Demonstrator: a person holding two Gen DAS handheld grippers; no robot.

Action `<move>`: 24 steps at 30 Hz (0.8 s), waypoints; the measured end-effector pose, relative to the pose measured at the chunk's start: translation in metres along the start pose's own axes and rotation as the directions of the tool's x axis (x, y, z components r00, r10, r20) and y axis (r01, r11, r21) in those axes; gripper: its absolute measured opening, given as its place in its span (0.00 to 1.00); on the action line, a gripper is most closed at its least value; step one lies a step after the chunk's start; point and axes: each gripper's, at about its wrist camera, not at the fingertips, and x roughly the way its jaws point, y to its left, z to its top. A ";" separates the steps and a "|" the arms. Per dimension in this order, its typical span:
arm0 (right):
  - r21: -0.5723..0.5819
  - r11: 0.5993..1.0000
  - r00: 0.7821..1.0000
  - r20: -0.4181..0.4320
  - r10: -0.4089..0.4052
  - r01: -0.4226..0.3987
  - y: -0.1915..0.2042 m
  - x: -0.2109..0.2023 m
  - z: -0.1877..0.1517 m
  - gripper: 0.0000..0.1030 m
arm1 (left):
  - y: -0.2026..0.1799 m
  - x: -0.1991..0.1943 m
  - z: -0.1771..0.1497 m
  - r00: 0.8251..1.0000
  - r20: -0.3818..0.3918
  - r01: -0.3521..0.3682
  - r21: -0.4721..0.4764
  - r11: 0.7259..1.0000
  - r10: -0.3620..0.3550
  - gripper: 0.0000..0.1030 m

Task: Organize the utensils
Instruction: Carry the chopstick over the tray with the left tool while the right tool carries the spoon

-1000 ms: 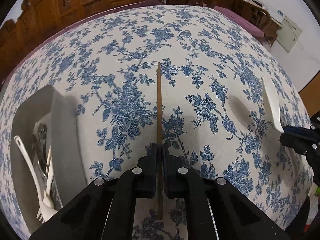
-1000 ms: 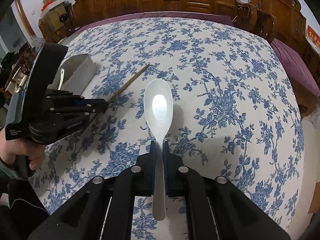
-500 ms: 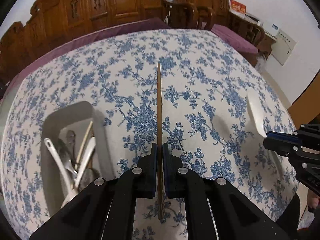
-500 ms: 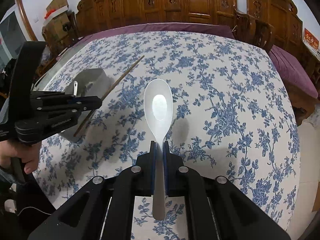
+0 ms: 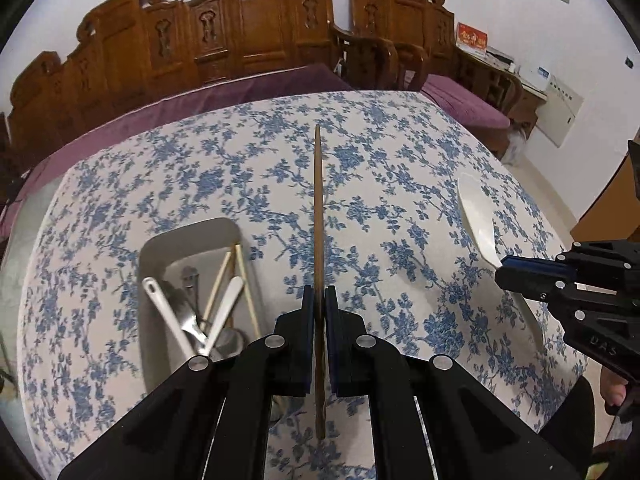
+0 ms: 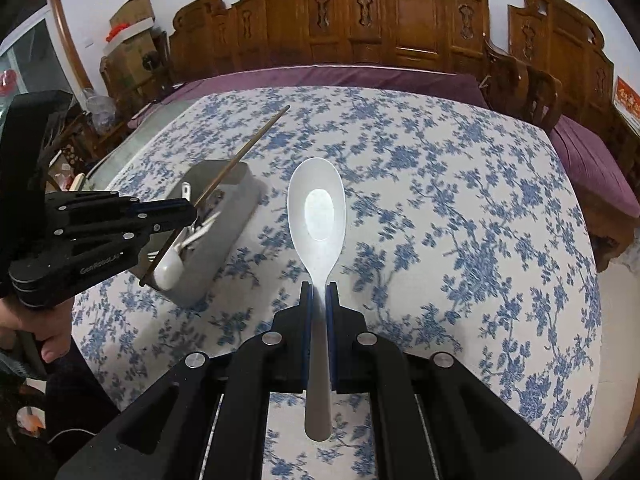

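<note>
My left gripper [image 5: 319, 296] is shut on a thin brown chopstick [image 5: 318, 208] and holds it above the table, pointing away. My right gripper [image 6: 319, 292] is shut on the handle of a white spoon [image 6: 317, 210], bowl up, held above the table. A grey utensil tray [image 5: 188, 240] lies left of the chopstick and holds white spoons, a metal fork and pale chopsticks. In the right wrist view the tray [image 6: 236, 196] sits under the left gripper [image 6: 188, 210]. The right gripper [image 5: 508, 276] and the spoon [image 5: 476, 220] show at the right in the left wrist view.
The table has a blue floral cloth [image 5: 400, 184]. Carved wooden chairs [image 5: 256, 28] with purple cushions ring its far side. A cardboard box [image 6: 134, 20] stands at the back left in the right wrist view.
Both grippers have risen with their utensils, so more of the room shows. The left gripper with the chopstick has come closer over the tray. The spoon stays clamped.
</note>
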 end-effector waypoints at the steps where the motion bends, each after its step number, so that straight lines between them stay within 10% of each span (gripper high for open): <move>1: -0.004 1.000 1.000 0.000 0.004 -0.004 0.004 0.001 0.002 0.08 | 0.003 -0.002 -0.001 1.000 0.001 -0.002 -0.001 1.000 0.002 0.04; 24: -0.059 0.996 0.998 -0.029 0.064 -0.066 0.064 0.034 0.021 0.08 | 0.097 0.022 -0.051 0.991 -0.118 -0.068 -0.060 0.996 0.060 0.04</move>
